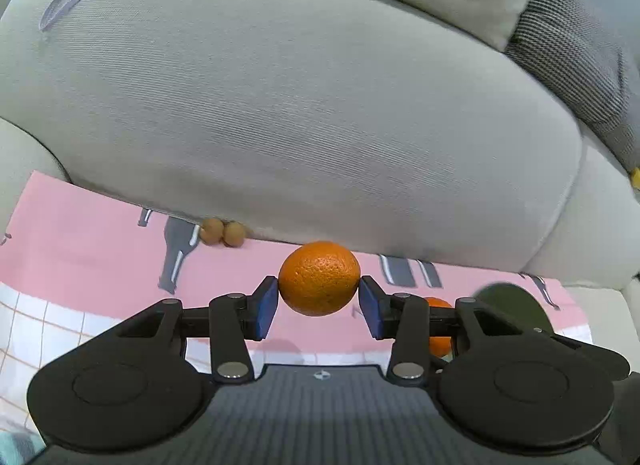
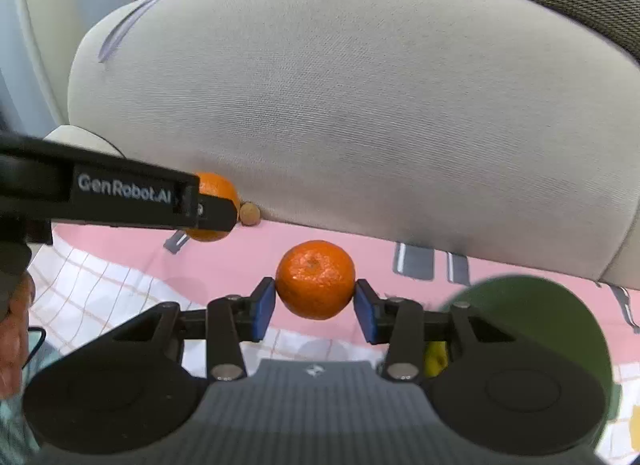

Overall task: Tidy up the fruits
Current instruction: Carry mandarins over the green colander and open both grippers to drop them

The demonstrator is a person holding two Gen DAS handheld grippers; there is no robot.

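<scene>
Black ribbed housing and round pivot discs fill the bottom of the left wrist view, and just ahead the left gripper (image 1: 319, 299) has its blue pads (image 1: 267, 307) pressed on either side of a round, pitted-skinned orange (image 1: 319, 278), carried clear of the pink printed cloth (image 1: 100, 233) below. Beyond its left finger, against the foot of the big beige fabric sofa cushion (image 1: 300, 105), sit two small brown round fruits (image 1: 222, 231). Behind its right finger part of another orange fruit (image 1: 439, 325) shows, next to the rim of a dark green bowl (image 1: 516, 301)

From the right wrist view, the right gripper (image 2: 315, 303) likewise clamps a glossy orange mandarin (image 2: 315, 279) with a small stem dimple, held above the same cloth. Ahead to its left the black body of the other gripper crosses the frame with its fruit peeking past the tip, one brown fruit beside it. Down to its right the green bowl is large and close, something yellow (image 2: 436, 357) showing at its edge, too hidden to name

Both fruits look bound for that bowl, I'd judge. Doing it well means keeping an even squeeze, since round peel can roll out of flat pads, lowering each inside the rim before letting go, and going one at a time so the two tools don't knock together over the bowl
</scene>
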